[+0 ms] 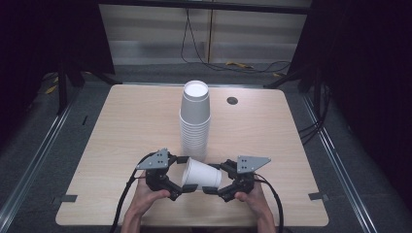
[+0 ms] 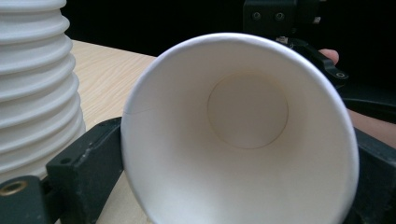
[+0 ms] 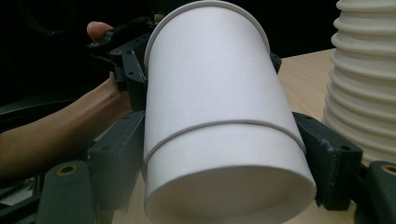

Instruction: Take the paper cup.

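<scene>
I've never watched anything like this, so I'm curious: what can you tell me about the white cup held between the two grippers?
The white cup looks like plain paper, with a rolled rim and a round flat bottom. The right gripper view shows a second rim line partway along it, so it may be two cups nested. It lies on its side near the table's front edge, mouth toward the left gripper, base toward the right gripper. Each gripper's jaws clamp it. It looks empty, in front of the tall cup stack.
</scene>
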`<state>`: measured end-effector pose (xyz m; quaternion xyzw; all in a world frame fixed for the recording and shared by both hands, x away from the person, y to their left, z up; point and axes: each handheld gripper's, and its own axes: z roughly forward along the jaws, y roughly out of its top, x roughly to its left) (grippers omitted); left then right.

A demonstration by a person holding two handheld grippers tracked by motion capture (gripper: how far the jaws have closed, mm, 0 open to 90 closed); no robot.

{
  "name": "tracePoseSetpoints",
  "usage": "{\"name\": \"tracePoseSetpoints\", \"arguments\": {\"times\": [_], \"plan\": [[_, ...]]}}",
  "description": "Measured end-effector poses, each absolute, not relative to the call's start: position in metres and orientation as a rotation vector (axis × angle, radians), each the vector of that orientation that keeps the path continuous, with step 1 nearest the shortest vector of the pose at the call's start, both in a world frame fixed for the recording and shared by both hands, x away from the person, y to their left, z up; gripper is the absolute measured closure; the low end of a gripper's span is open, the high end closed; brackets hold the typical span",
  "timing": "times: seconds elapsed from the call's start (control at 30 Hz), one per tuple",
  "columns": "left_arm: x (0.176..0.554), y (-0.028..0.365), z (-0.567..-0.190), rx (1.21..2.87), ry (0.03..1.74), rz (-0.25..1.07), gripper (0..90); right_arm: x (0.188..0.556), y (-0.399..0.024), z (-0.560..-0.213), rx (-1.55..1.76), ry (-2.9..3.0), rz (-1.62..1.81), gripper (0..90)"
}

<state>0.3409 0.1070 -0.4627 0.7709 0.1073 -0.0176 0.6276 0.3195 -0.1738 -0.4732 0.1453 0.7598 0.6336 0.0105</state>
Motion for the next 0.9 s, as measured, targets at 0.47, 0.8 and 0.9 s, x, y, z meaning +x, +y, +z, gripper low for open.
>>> {"name": "tracePoseSetpoints", "arguments": {"times": [0.47, 0.8, 0.9], "plan": [[0.3442, 0.1088, -0.4626, 1.774, 0.211, -0.096, 9.4, 0.3196, -0.1727, -0.4736, 0.455, 2.430, 1.943, 22.7], [0.3402, 0.1107, -0.4597, 1.788, 0.202, -0.057, 11.0, 0.3185, -0.1695, -0.4741, 0.474, 2.459, 1.896, 20.0], [0.3392, 0.1140, -0.4571, 1.789, 0.232, -0.023, 11.1, 0.3178, -0.1698, -0.4747, 0.484, 2.458, 1.875, 16.9]]}}
